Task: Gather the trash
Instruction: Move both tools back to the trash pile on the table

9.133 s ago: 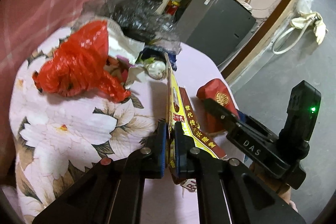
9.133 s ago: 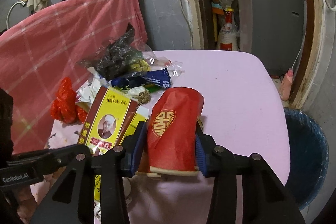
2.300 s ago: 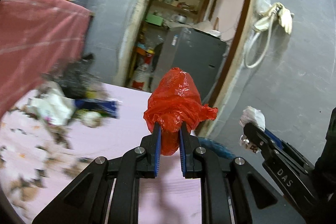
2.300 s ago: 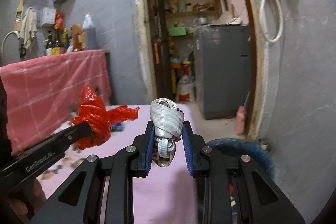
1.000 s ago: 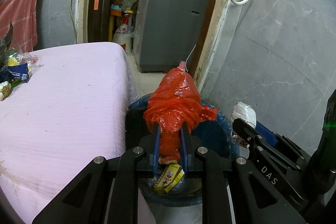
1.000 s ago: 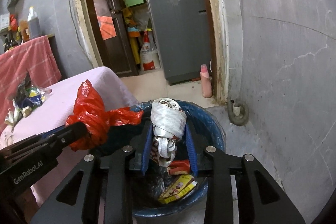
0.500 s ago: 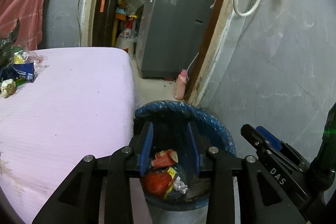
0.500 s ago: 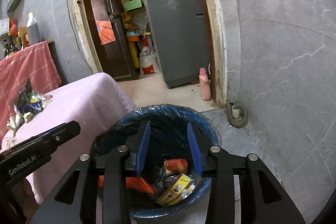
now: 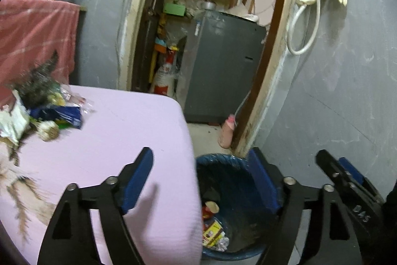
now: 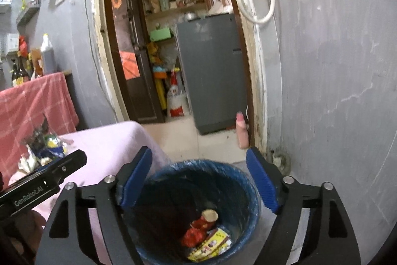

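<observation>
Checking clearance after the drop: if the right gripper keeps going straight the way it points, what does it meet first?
Probably the blue bin: the open, empty right gripper points slightly downward over its mouth, so it would likely reach the far rim or the trash inside. Depth is unclear; it might pass over to the floor beyond.

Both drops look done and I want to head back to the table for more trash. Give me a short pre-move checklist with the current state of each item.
1. Left gripper empty: ok, jaws have just opened wide, nothing between them.
2. Right gripper empty: ok, likewise just opened, nothing held.
3. Dropped trash inside the blue bin: ok, red bag and yellow box lie at the bottom.
4. Trash left on the pink table: ok, trash pile remains at its far left.
5. Floor spill around the bin: cannot tell.
</observation>
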### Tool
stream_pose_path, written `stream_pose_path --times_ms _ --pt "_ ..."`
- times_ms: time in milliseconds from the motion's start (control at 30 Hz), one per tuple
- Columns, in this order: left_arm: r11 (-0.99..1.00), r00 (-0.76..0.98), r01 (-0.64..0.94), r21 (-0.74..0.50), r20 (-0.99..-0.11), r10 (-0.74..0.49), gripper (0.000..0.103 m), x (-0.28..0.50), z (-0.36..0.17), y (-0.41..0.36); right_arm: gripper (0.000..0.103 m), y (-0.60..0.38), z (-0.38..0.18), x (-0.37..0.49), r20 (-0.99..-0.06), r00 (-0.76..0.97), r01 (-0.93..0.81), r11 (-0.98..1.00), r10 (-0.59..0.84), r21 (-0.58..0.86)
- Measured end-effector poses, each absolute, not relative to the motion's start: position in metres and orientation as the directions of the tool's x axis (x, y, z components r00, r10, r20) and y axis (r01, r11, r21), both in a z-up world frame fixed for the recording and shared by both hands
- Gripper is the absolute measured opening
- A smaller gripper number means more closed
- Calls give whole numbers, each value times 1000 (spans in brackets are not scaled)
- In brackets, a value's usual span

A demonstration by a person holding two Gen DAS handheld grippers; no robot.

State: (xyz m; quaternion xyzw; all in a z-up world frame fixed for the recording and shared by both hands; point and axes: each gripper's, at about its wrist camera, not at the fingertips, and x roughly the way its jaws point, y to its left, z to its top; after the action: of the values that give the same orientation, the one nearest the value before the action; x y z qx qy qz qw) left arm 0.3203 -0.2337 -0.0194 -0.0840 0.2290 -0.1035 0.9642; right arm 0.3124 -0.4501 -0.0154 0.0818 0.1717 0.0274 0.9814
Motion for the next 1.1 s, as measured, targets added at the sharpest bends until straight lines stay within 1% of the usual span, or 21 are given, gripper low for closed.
stream_pose_path --times_ms 67,100,133,167,200,267,633,833,1100 --pt "967 883 152 -203 -412 -225 80 317 -14 -225 92 -445 -9 307 -308 948 -33 984 86 173" --pt "968 885 151 -201 -408 -223 83 315 -12 -221 97 -443 -6 305 -297 951 -36 984 88 176" --pt "970 888 147 -196 -406 -217 87 312 -11 -216 100 -441 -3 302 -283 955 -41 983 91 179" --pt "973 893 136 -189 -402 -203 95 309 -10 -211 103 -438 0 300 -272 958 -43 983 92 181" --pt "976 903 120 -184 -387 -184 97 304 -7 -205 103 -435 2 298 -266 959 -48 982 96 183" --pt "975 912 116 -188 -369 -179 97 297 -3 -194 103 -428 6 295 -254 962 -57 982 103 182" --pt "985 933 50 -164 -345 -105 98 273 19 -132 103 -374 28 280 -208 965 -123 978 157 169" --pt "987 935 -31 -155 -353 -26 98 260 22 -76 103 -327 34 278 -222 949 -187 968 221 166" --pt "973 910 -158 -170 -407 76 98 251 11 1 103 -261 31 287 -270 909 -287 946 318 148"
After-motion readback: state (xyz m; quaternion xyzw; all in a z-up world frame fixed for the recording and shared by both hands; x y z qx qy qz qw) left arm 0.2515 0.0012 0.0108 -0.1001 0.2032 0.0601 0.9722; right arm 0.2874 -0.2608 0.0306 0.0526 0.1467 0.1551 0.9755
